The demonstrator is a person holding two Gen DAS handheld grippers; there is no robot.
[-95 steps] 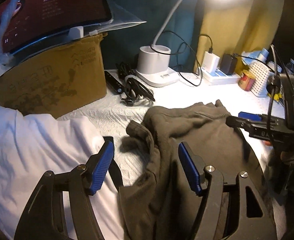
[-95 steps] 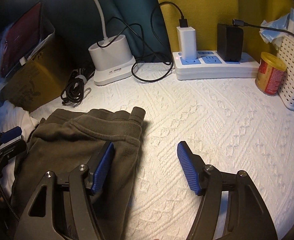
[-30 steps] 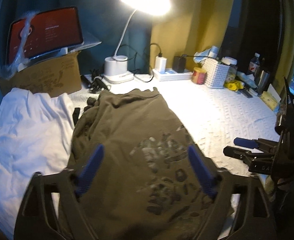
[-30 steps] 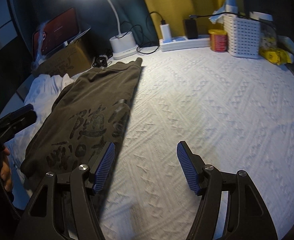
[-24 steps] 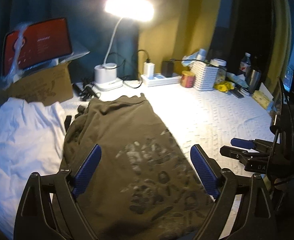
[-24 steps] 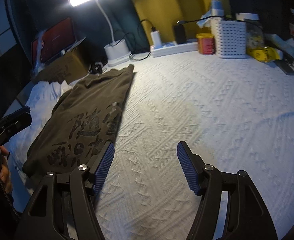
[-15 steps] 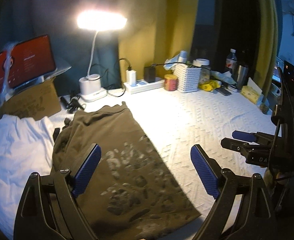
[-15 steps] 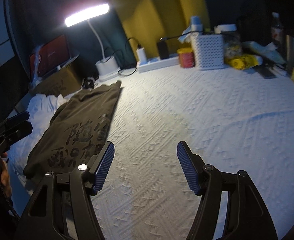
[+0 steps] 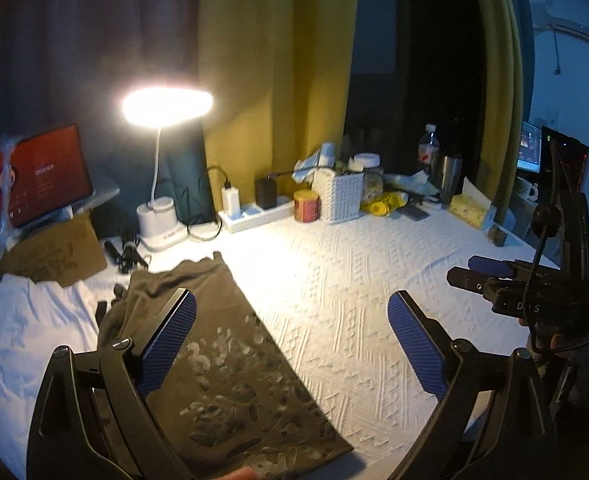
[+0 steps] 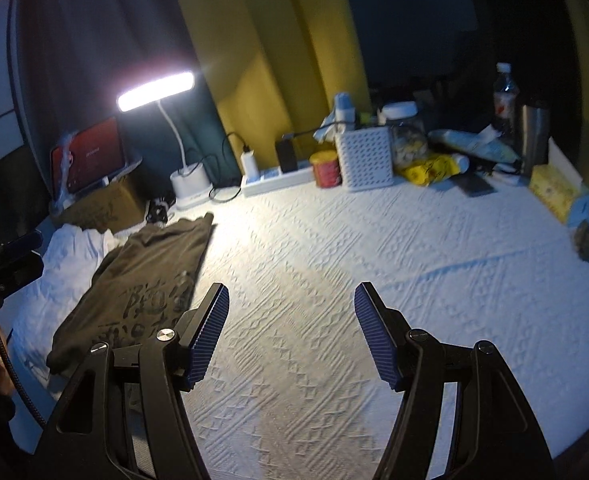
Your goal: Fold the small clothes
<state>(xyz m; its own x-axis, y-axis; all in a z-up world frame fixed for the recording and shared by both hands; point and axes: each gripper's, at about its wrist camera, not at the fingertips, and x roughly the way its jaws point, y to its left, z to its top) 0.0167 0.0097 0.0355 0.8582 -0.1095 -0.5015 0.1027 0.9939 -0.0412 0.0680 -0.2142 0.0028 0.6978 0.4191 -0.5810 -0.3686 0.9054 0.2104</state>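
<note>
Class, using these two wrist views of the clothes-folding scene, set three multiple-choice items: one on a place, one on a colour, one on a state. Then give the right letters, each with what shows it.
1. Where does the olive garment lie?
A. On the white patterned cloth, beside the white garment
B. Inside the white basket
C. Draped over the lamp

2. What colour are the pads of the tongs?
A. Red
B. Blue
C. Yellow

3. What state are the right tongs in?
A. Shut on the olive garment
B. Shut on nothing
C. Open, with nothing between them

Answers:
1. A: the olive garment lies flat on the cloth, the white garment along its left edge.
2. B: the ribbed pads on both tongs are blue.
3. C: the fingers stand apart over bare cloth; the left tongs are open too.
</note>
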